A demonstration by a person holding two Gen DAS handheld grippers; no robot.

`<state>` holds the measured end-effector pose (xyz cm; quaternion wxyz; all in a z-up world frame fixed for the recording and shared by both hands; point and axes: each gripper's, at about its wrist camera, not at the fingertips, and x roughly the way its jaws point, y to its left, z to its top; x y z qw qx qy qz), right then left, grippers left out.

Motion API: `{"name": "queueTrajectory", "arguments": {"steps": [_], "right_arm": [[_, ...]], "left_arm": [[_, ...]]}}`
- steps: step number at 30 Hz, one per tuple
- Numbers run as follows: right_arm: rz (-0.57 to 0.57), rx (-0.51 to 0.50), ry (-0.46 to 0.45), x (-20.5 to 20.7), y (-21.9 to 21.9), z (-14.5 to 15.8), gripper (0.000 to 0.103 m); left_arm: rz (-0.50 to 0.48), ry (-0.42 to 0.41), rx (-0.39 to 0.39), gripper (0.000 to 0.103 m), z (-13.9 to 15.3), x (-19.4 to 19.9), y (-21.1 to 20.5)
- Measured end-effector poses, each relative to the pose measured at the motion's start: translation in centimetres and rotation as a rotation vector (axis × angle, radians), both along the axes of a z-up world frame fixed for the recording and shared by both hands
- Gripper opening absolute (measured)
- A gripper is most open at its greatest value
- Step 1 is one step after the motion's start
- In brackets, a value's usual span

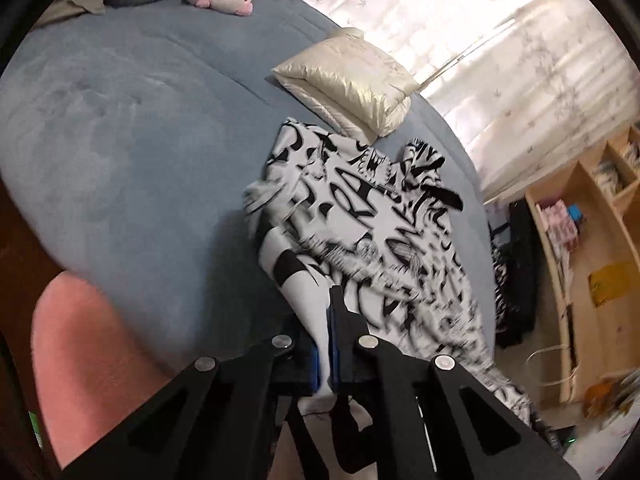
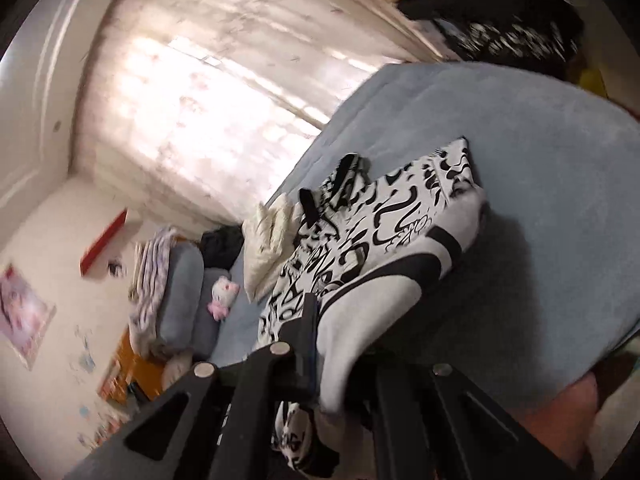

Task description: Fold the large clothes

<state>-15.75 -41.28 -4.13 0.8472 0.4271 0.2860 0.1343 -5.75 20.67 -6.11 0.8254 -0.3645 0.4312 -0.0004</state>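
My left hand-held gripper is clamped tight on the black-and-white printed garment, and my right hand-held gripper pinches its white edge too. The garment drapes from both onto the blue bed, beside a folded cream puffer jacket.

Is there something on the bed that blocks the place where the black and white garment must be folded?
Only the folded cream jacket, touching the black and white garment at its far end. The left gripper and right gripper already hold it.

Right claw clamped on patterned garment above blue bed
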Motion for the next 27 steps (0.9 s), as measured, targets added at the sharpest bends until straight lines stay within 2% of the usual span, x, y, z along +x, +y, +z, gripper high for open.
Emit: {"name": "queueTrajectory", "arguments": {"steps": [4, 6, 10, 11, 12, 13, 14, 15, 16, 17, 18, 21, 22, 27], "right_arm": [[-0.034, 0.109, 0.054, 4.3, -1.2, -0.9, 0.005], [-0.042, 0.110, 0.064, 7.0, -1.3, -0.5, 0.006], [-0.050, 0.073, 0.085, 14.1, -1.1, 0.4, 0.011], [-0.054, 0.077, 0.104, 16.6, -1.3, 0.3, 0.018], [-0.055, 0.083, 0.112, 17.9, -1.4, 0.2, 0.025], [-0.062, 0.100, 0.117, 19.9, -1.7, 0.0, 0.043], [-0.075, 0.129, 0.103, 21.5, -2.2, -0.3, 0.067], [-0.088, 0.152, 0.087, 22.7, -2.6, -0.5, 0.076], [-0.100, 0.179, 0.069, 24.0, -3.0, -0.6, 0.092], [-0.104, 0.194, 0.058, 25.2, -3.3, -0.7, 0.101], [-0.119, 0.194, 0.052, 26.0, -3.6, -0.8, 0.101], [-0.126, 0.087, 0.076, 28.3, -3.7, -1.1, 0.101], [-0.105, 0.009, 0.105, 29.2, -3.3, -1.7, 0.101], [0.076, -0.327, 0.240, 32.1, -0.9, -5.6, 0.101]], "left_arm": [[0.016, -0.016, -0.030, 0.002, 0.2, 4.8, -0.1], [0.015, -0.021, -0.022, 0.002, 0.3, 7.2, -0.4], [0.047, -0.011, -0.003, 0.005, -0.4, 14.8, -0.7], [0.057, -0.006, -0.009, 0.008, -0.6, 16.2, -0.7], [0.061, 0.000, -0.029, 0.020, -1.1, 18.4, -0.6], [0.065, -0.012, -0.072, 0.028, -1.6, 20.4, -0.4], [0.073, -0.027, -0.098, 0.050, -1.9, 21.5, -0.3], [0.097, -0.055, -0.123, 0.062, -2.1, 22.9, 0.1], [0.115, -0.076, -0.128, 0.066, -2.1, 23.7, 0.2], [0.121, -0.099, -0.122, 0.067, -2.0, 25.0, 0.3], [0.123, -0.105, -0.114, 0.067, -2.0, 25.8, 0.3], [0.101, -0.084, -0.029, 0.068, -2.6, 28.0, -0.5], [0.080, -0.075, 0.008, 0.068, -2.9, 28.6, -0.9], [-0.132, 0.029, 0.253, 0.068, -7.0, 31.6, -3.4]]}}
